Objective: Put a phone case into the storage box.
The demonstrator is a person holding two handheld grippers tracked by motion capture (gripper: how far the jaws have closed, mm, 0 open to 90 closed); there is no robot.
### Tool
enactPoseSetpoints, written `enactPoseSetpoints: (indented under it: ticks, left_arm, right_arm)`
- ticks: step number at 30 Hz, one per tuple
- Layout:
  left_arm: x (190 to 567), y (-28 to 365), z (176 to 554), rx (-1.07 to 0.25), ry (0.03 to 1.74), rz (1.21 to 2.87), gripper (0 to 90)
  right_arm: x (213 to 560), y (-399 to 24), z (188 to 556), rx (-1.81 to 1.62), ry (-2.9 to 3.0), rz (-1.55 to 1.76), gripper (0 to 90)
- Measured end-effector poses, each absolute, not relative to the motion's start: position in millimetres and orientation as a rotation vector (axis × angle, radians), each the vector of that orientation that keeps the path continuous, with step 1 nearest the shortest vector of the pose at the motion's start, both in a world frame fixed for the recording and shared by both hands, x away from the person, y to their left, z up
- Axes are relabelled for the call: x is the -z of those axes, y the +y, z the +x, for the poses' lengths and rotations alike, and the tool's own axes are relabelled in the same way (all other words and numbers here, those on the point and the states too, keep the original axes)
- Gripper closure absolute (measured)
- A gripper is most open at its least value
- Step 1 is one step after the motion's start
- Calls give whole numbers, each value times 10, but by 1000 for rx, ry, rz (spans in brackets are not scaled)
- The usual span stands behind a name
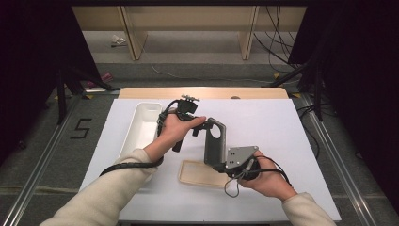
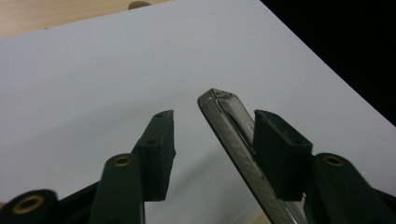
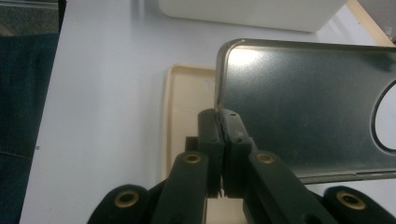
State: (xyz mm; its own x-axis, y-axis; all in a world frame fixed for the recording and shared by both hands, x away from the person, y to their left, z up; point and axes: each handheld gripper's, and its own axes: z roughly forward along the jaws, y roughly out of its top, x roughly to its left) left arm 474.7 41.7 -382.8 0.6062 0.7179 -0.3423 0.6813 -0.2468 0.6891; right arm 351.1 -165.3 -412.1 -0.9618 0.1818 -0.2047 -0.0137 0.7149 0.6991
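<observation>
A dark grey phone case [image 1: 215, 141] stands on edge above the table, its round camera hole facing right. My right gripper [image 1: 221, 165] is shut on its lower corner, and in the right gripper view the pads of that gripper [image 3: 219, 114] pinch the rim of the grey case [image 3: 303, 107]. My left gripper [image 1: 201, 125] reaches the case's upper end from the left. In the left gripper view the edge of the case [image 2: 233, 135] lies between the jaws of that gripper [image 2: 212, 119]. It rests against the right pad, with a gap to the left pad. A beige phone case [image 1: 200, 174] [image 3: 187, 107] lies flat under my right gripper.
A long white bin [image 1: 136, 117] [image 3: 247, 11] stands at the left of the white table sheet [image 1: 268, 122]. A wooden strip runs along the far edge of the table. Dark frames and cables stand beyond the table on both sides.
</observation>
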Motion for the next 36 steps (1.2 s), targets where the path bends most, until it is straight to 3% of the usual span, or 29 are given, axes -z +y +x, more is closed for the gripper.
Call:
enactPoseSetpoints:
  ticks: [7,14,33,36]
  left_arm:
    - [3863,386,4756,4,1138,1967,613]
    - [3883,371,4762,50,1171,1951,662]
    - [3856,367,4758,85,1202,1915,687]
    - [3820,371,4762,82,1192,1907,621]
  right_arm:
    - [4120,-1637,3502,-1082,2660,116,890]
    - [4127,-1615,3489,-1064,2666,97,890]
    - [4139,-1604,3491,-1051,2668,87,890]
    - [4141,-1603,3498,-1041,2669,89,890]
